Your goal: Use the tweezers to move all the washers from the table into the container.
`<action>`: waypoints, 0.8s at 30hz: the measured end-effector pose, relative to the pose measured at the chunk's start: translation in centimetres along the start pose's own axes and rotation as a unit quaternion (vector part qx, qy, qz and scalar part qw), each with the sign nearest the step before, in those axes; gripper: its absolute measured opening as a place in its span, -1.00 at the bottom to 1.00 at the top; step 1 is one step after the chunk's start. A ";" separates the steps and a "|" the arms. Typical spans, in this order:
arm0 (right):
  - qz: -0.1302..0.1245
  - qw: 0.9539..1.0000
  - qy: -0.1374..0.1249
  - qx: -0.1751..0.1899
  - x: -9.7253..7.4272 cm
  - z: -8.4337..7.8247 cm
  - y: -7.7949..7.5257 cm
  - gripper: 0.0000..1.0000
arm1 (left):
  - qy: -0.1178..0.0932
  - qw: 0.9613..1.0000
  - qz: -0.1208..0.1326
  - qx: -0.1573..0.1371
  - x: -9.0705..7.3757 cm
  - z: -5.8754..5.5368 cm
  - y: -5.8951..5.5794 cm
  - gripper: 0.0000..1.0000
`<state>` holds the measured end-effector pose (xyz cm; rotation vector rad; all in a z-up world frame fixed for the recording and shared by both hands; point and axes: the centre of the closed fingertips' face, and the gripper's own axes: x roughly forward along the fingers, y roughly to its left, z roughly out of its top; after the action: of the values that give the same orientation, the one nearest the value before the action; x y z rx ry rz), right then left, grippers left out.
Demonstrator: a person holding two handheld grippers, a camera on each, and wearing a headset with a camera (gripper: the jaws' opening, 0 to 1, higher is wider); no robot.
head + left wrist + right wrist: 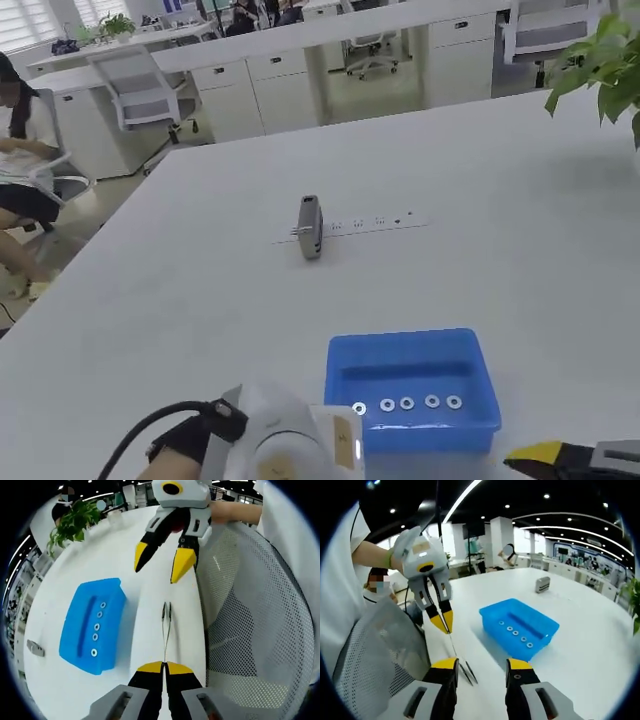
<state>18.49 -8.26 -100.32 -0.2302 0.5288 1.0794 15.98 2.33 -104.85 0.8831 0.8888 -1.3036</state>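
Five washers (407, 404) lie in the blue container (400, 342) on the table (450, 180), so the moving looks finished. My left gripper (164, 669) pinches the tweezers (166, 625); my right gripper (482, 666) gapes wide, holding nothing.

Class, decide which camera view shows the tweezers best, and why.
The left gripper view: the tweezers run full length from the left gripper's shut jaws. The right gripper view shows them thin and foreshortened. The head view centres on the blue container.
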 end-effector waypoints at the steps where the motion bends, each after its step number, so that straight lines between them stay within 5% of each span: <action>1: -0.016 1.000 -0.003 0.009 -0.8 -0.1 -0.6 -0.30 | 0.005 1.000 -0.001 0.001 0.3 -0.2 0.0 -1.00; 9: -0.095 0.995 -0.003 0.022 -6.3 -0.8 -4.0 -0.22 | 0.034 0.999 -0.012 -0.008 1.8 -1.5 -0.1 -1.00; 13: -0.133 0.990 -0.029 0.039 -8.2 -0.6 -5.0 -0.14 | 0.046 0.999 -0.017 -0.010 2.1 -1.9 -0.1 -1.00; 19: -0.145 0.986 -0.068 0.043 -8.4 0.2 -4.2 0.08 | 0.051 0.998 -0.019 -0.015 2.4 -2.1 0.0 -1.00; 24: -0.144 0.986 -0.068 0.040 -7.9 0.2 -4.4 0.13 | 0.060 0.998 -0.017 -0.013 2.6 -2.5 -0.2 -1.00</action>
<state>19.54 -16.39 -96.43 -0.1564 0.4015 0.7844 15.84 3.55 -108.29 0.9371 1.0157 -1.2770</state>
